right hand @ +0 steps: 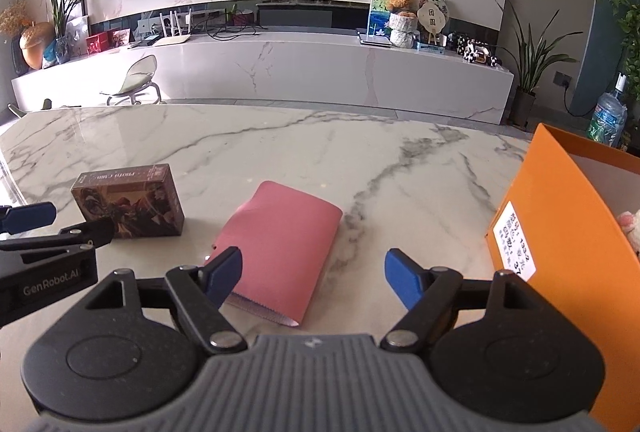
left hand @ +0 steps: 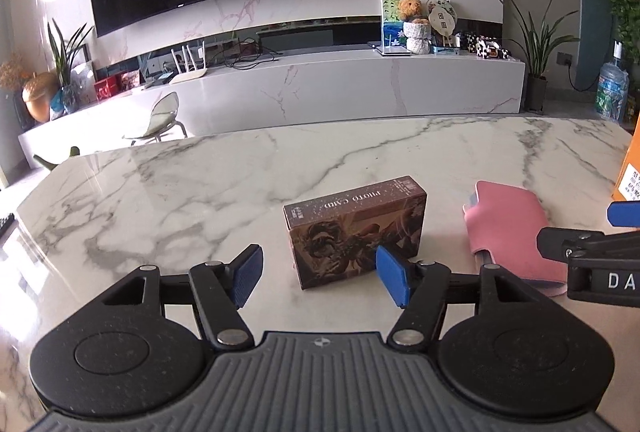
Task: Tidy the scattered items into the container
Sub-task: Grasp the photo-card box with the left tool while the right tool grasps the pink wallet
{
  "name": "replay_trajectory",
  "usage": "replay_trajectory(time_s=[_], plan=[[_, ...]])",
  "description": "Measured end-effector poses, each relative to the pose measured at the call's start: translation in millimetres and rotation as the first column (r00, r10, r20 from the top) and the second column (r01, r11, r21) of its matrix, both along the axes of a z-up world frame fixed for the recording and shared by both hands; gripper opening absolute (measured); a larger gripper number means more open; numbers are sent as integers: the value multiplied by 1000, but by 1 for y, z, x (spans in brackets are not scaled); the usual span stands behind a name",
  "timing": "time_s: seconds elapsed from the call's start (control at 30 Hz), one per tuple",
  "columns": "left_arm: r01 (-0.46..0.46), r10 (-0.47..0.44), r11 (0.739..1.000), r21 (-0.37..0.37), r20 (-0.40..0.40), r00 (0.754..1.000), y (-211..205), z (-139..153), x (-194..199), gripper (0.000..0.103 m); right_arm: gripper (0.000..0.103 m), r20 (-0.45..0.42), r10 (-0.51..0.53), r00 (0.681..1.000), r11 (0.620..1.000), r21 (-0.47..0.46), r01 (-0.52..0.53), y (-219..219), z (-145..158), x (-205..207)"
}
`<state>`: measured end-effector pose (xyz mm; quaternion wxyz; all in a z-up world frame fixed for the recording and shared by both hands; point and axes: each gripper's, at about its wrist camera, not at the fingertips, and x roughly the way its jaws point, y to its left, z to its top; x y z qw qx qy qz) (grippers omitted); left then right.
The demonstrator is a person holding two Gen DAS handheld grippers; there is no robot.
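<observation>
A brown photo-card box stands on the marble table; it also shows in the right wrist view. My left gripper is open, just short of the box, its right pad in front of the box's near corner. A pink pouch lies flat to the right of the box, also in the left wrist view. My right gripper is open above the pouch's near end, holding nothing. The orange container stands at the right, with a pink-white soft item inside.
The marble table stretches ahead of both grippers to its far edge. The right gripper reaches in at the right of the left wrist view. The left gripper shows at the left of the right wrist view.
</observation>
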<state>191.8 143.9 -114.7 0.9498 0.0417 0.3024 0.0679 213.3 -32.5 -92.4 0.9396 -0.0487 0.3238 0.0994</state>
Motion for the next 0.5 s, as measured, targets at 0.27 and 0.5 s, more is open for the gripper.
replay_trajectory(time_s=[0.27, 0.5], plan=[[54, -54, 998, -19, 6, 999, 11, -16, 17, 81, 84, -31, 15, 999, 999, 43, -13, 9, -12, 23], [109, -109, 994, -6, 21, 994, 9, -19, 31, 82, 85, -43, 21, 999, 999, 48, -19, 18, -19, 37]])
